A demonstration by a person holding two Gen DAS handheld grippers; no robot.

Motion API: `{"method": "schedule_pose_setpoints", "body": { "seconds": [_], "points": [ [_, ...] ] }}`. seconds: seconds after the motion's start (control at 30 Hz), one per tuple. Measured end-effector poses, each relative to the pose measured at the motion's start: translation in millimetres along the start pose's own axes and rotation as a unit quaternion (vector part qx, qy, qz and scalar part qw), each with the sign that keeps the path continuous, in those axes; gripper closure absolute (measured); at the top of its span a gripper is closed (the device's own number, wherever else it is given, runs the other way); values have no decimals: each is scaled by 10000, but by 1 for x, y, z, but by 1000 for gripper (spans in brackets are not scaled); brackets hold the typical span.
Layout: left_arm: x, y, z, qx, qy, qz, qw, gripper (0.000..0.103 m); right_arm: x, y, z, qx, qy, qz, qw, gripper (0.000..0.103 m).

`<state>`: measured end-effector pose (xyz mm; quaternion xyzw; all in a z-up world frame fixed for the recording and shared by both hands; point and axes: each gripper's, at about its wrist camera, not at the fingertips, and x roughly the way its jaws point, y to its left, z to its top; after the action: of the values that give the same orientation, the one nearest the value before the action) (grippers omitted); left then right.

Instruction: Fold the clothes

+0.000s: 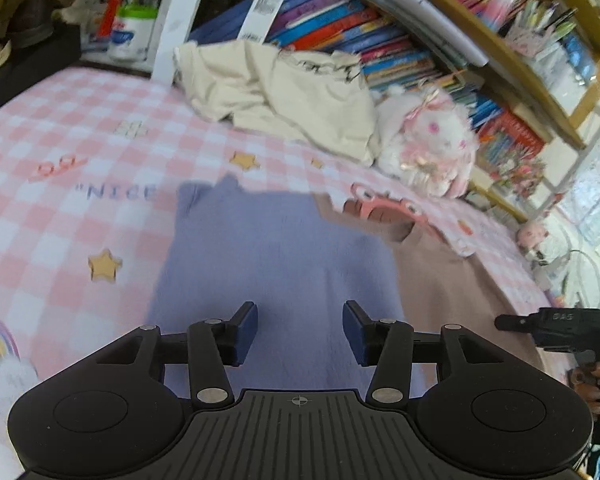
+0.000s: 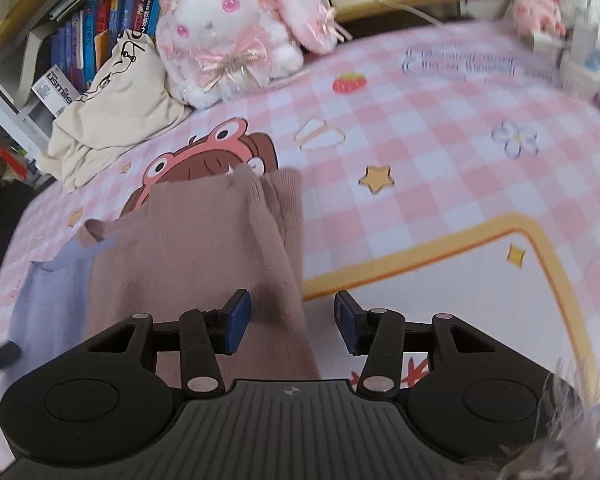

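On the pink-and-white checked bed cover [image 2: 400, 120] two knit garments lie flat side by side near its front edge: a lavender garment [image 1: 276, 264] and a mauve-brown garment [image 2: 204, 248], their inner edges touching, the brown one overlapping the lavender one slightly. The left gripper [image 1: 299, 332] hovers over the lavender piece with its jaws wide apart and nothing between the blue pads. The right gripper [image 2: 289, 320] hangs over the right edge of the brown piece, jaws likewise spread wide and empty, one pad above the knit and the other above the bare cover. Beyond the garments, toward the far edge of the cover, a crumpled cream printed garment [image 1: 284, 96] lies in a heap against the bookshelf [image 1: 480, 40], and just beside it a white-and-pink plush rabbit [image 2: 228, 36] leans on the books. A smaller pink plush toy [image 2: 538, 8] sits at the far right corner. In the left wrist view a hand [image 1: 592, 384] holding the other gripper's handle shows at the right.
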<state>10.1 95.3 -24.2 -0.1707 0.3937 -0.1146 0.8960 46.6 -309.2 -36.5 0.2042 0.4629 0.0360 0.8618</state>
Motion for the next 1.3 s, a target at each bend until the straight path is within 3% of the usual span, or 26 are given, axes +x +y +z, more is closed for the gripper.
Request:
{"method": "schedule_pose_setpoints", "body": {
  "seconds": [0.07,0.17,0.33,0.43,0.53,0.67,0.77,1.03,1.3],
  "points": [
    [3,-4,-7,-31,10,154,9999,56,0,-3,0,32,103,175,9998,64],
    [8,-4,-12,-130,33,337,9993,56,1,-1,4,-98,345,455,9983,88],
    [10,-7,-11,-293,30,540,9981,55,-31,13,7,-689,-137,806,9943,90],
    [12,-14,-11,-144,24,676,9976,55,-14,5,3,-565,199,567,9966,90],
    [11,-19,-11,-154,-7,839,9964,55,-3,-7,2,-295,433,648,9965,88],
    [6,-27,-12,-287,-86,1102,9935,54,-7,-8,5,-557,411,700,9951,77],
    [-3,-41,-17,-152,-237,1255,9917,46,-21,-7,6,-922,186,710,9930,64],
    [-17,-75,-40,-207,-304,1266,9913,27,-57,1,-10,-1918,-209,696,9787,47],
    [-25,-98,-61,-532,-297,1307,9895,19,-67,9,-36,-2703,-161,617,9607,30]
  ]
}}
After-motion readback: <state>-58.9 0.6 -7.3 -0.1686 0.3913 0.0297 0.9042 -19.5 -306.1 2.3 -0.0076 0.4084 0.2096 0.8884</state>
